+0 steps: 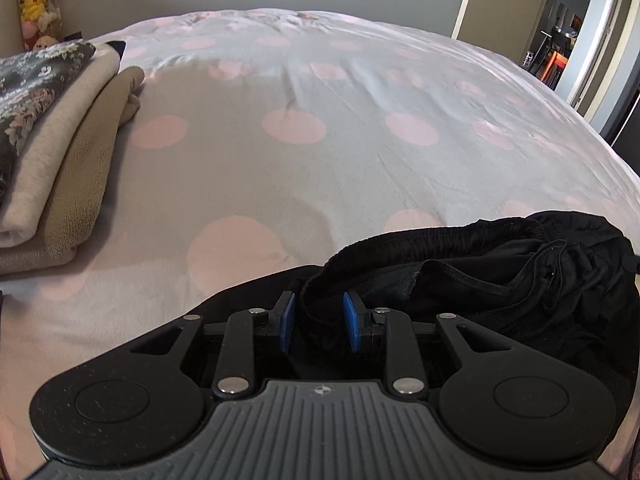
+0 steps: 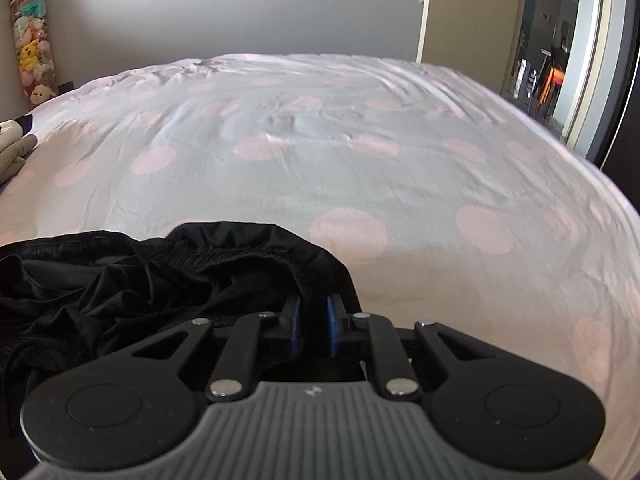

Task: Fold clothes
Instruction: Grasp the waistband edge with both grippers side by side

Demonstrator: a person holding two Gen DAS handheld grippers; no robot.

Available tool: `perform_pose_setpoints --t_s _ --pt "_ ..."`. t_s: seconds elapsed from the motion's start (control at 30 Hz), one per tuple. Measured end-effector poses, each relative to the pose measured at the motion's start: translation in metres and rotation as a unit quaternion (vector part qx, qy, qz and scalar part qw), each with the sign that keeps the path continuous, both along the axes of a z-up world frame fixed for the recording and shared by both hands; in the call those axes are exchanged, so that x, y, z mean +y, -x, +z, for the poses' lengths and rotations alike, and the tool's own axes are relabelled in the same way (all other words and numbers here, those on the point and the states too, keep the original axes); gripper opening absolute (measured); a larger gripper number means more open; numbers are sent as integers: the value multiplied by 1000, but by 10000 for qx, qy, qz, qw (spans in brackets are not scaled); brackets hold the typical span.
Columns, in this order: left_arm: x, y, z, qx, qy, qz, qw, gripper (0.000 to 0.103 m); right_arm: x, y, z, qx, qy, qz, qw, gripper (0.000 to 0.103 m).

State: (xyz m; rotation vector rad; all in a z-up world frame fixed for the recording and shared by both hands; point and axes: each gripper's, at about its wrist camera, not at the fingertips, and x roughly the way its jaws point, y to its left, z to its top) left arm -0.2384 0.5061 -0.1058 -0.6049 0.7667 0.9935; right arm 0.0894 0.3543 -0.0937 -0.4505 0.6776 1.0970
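Bedspread (image 1: pixel 320 168) ahead clear (folded stack (image 1: pixel 60 152) blocks left)

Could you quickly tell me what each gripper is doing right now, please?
Left gripper: shut on the black garment at its waistband.
Right gripper: shut on the same garment's waistband.

- The black shorts (image 1: pixel 480 276) in front of me are bunched and rumpled, gathered waistband up and open.
- They lie on the near edge of the bed, hem end hidden under my grippers.
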Motion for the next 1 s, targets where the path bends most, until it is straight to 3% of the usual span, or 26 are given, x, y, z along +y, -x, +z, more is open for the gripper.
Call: perform_pose_setpoints --t_s 0.37,0.47,0.53,0.6,0.87,1.0 --pt "8 8 -10 137 216 308 9992 24 2 -4 -12 287 104 -22 9995 12" --pt "13 23 -10 -412 485 518 9966 24 2 -5 -12 303 88 -37 9995 12" --pt "16 36 -10 -915 727 717 9906 24 1 -5 -12 314 77 -48 9995 12" --pt "18 42 -11 -1104 858 856 9865 24 1 -6 -12 324 66 -58 9994 12" --pt "16 24 -18 -448 719 560 9948 22 0 -8 -13 350 -15 -111 9993 12" --pt "13 21 -10 -379 535 472 9967 8 -1 -7 -9 190 -209 -133 9995 8"
